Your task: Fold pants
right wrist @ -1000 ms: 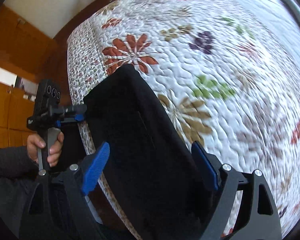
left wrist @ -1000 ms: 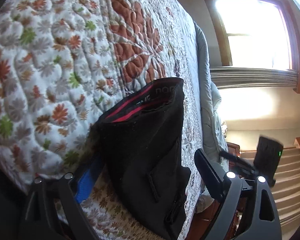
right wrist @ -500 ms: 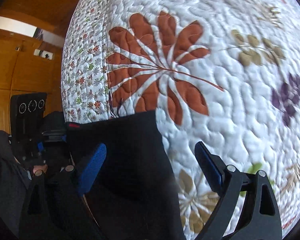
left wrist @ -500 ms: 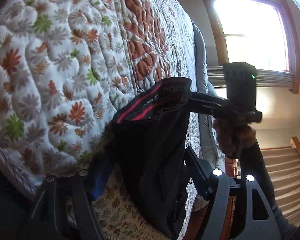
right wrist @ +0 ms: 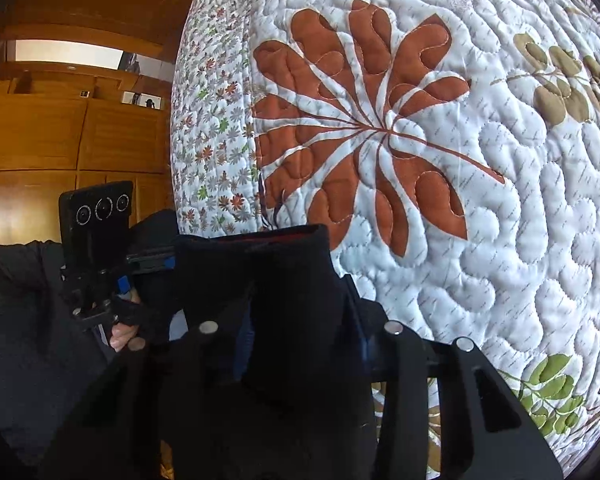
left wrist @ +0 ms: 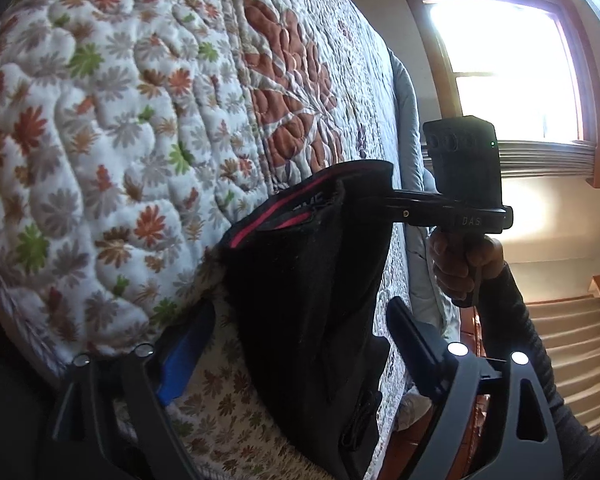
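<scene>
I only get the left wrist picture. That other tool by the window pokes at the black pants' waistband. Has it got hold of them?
Observer: Its own camera shows the right tool closing, with pants fabric bunched between its fingers.
Visitor: Anything on the quilt that I miss?
Observer: A tan leaf sprig lies past the big rust leaf on the quilt.
Visitor: What's opposite the window?
Observer: Wooden cupboards.
</scene>
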{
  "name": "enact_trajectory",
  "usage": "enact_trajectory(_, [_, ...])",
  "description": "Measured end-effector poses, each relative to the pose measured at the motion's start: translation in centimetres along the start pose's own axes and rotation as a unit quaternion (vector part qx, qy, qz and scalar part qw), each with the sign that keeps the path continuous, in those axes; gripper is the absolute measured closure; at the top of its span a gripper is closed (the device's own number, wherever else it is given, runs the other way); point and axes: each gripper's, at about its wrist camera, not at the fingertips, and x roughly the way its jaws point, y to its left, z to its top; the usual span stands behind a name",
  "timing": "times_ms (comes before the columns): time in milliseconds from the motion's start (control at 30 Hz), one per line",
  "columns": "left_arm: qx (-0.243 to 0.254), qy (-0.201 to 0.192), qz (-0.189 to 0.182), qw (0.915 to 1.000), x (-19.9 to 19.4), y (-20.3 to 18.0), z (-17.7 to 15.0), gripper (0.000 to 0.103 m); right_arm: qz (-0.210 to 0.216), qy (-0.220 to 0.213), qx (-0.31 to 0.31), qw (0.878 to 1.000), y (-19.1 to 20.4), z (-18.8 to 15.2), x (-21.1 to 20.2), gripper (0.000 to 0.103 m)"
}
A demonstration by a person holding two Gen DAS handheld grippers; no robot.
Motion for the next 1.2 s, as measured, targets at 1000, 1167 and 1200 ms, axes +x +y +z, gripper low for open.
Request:
enact_trajectory(1000, [-0.013, 0.006, 0.007, 0.9999, 0.7, -2.0, 1.0, 0.011, 0.036, -0.002, 0.012, 0.999, -2.6, -0.6, -0.4, 0.064])
enact_trajectory(1167, [-0.027, 0.007, 0.014, 0.9995, -0.3, -0.1, 1.2, 0.043, 0.04, 0.007, 0.006, 0.999, -2.5, -0.2, -0.2, 0.061])
enact_trajectory(1200, [-0.034, 0.01, 0.02, 0.9992, -0.5, 0.6, 1.2, 0.057, 0.038, 0.009, 0.006, 0.999, -2.4, 0.0, -0.1, 0.062])
